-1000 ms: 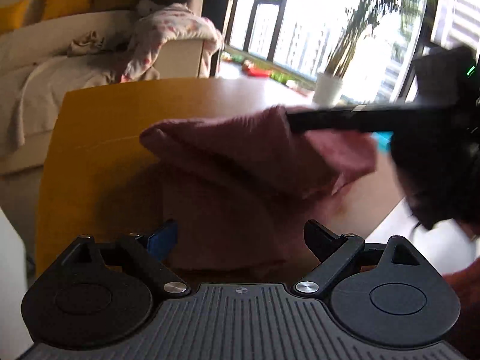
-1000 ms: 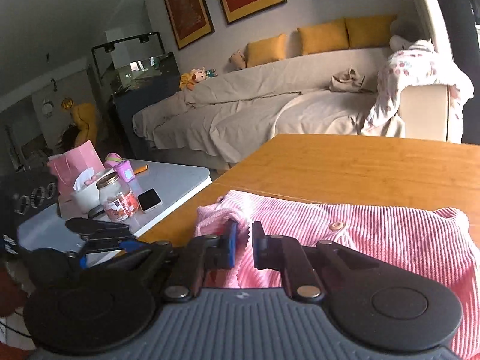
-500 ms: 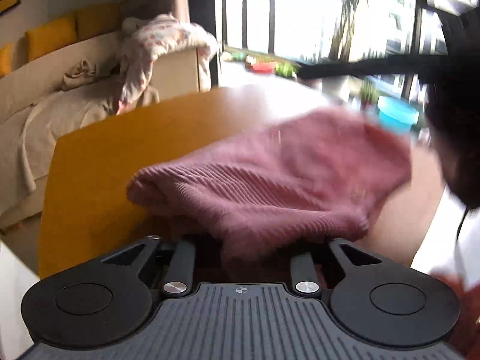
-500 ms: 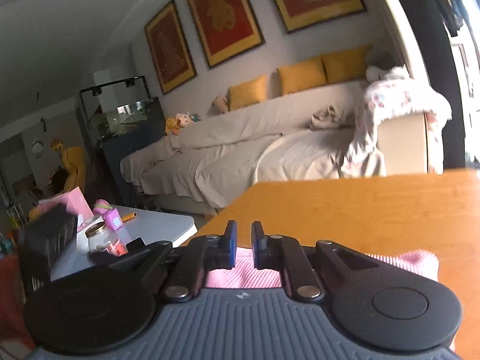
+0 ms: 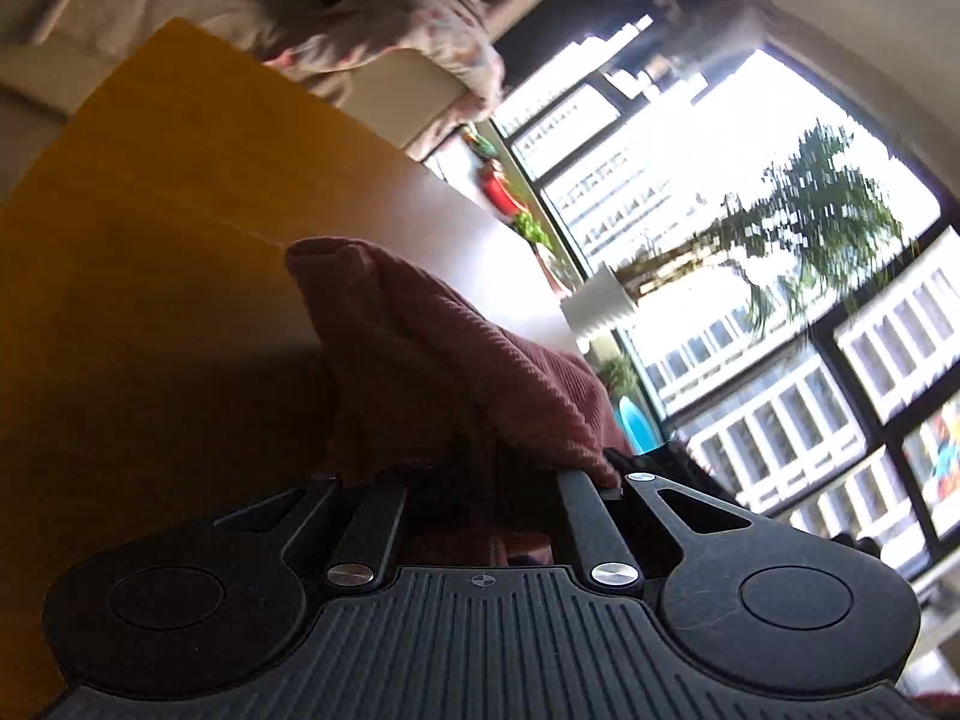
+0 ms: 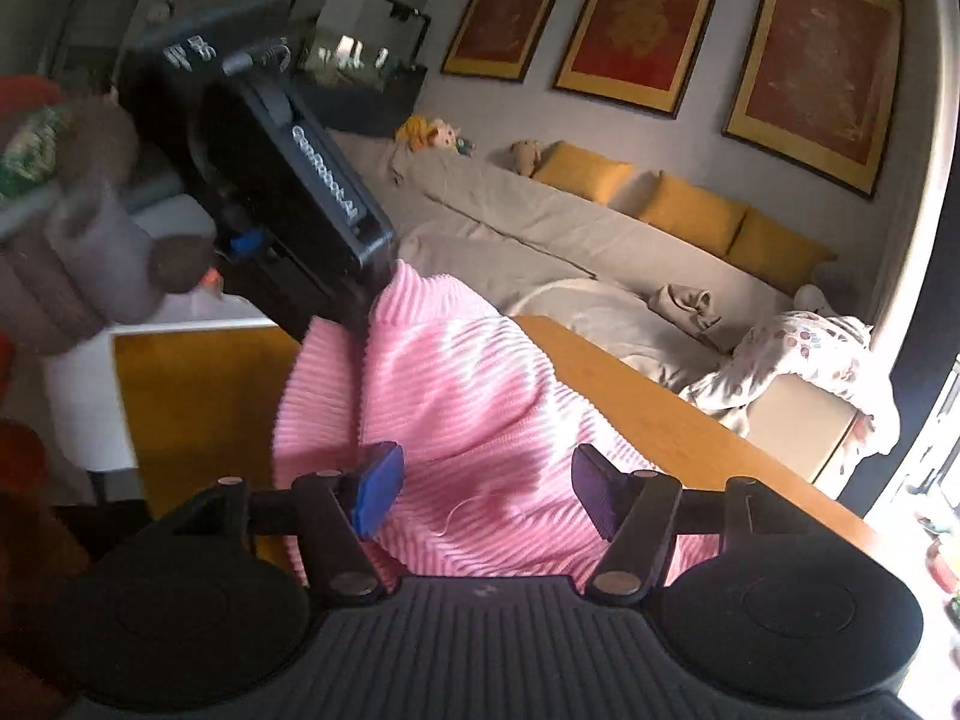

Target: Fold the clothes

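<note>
Fabric first: your right gripper sits with its jaws spread wide, the pink ribbed garment bunched right between them on the wooden table, close to its near edge. Further out, your left gripper pinches the garment's raised far end, so left's the one holding. Left wrist view hides its own fingertips under cloth; right view shows the pinch.

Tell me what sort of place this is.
Most likely a home living room: a long sofa with yellow cushions, framed pictures on the wall, soft toys along the sofa back, and a wooden table.
</note>
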`<state>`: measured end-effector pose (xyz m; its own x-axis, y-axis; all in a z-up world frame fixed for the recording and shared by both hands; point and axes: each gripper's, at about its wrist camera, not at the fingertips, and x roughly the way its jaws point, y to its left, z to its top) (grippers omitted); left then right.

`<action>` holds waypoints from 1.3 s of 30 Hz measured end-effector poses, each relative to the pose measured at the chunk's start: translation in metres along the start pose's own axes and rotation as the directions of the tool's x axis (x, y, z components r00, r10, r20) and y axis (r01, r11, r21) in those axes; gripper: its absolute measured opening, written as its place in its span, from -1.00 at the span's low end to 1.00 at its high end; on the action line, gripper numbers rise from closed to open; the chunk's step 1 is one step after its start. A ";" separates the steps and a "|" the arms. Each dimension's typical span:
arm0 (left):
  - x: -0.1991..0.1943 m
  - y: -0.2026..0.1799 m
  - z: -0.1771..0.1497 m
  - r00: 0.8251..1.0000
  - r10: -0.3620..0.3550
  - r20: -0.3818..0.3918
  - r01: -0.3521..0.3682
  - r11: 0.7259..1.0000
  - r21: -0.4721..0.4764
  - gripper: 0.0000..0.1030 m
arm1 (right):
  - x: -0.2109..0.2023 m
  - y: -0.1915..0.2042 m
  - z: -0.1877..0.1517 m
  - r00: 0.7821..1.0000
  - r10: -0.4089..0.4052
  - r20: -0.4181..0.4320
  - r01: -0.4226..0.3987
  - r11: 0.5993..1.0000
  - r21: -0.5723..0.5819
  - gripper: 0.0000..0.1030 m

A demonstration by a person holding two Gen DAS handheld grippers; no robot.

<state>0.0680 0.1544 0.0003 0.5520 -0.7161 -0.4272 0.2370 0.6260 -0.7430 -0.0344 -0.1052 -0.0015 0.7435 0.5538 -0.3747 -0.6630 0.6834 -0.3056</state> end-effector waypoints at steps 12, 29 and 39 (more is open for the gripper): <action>-0.003 -0.006 0.004 0.999 -0.034 0.010 0.033 0.999 0.040 -0.84 | 0.006 -0.013 0.009 1.000 -0.018 0.013 0.017 0.992 0.125 -0.35; 0.025 -0.068 -0.037 0.856 0.496 0.145 -0.463 0.613 0.640 0.85 | 0.008 -0.104 0.044 0.994 -0.084 0.073 0.056 0.943 0.328 -0.75; 0.035 -0.015 -0.004 0.879 0.472 0.066 -0.428 0.721 0.546 -0.48 | 0.011 -0.109 0.043 0.994 -0.083 0.077 0.053 0.941 0.334 -0.75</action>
<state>0.0807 0.1185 -0.0055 0.6502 -0.3140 -0.6919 0.3709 0.9259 -0.0717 0.0501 -0.1530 0.0651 0.8005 0.5303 -0.2793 -0.5558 0.8311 -0.0151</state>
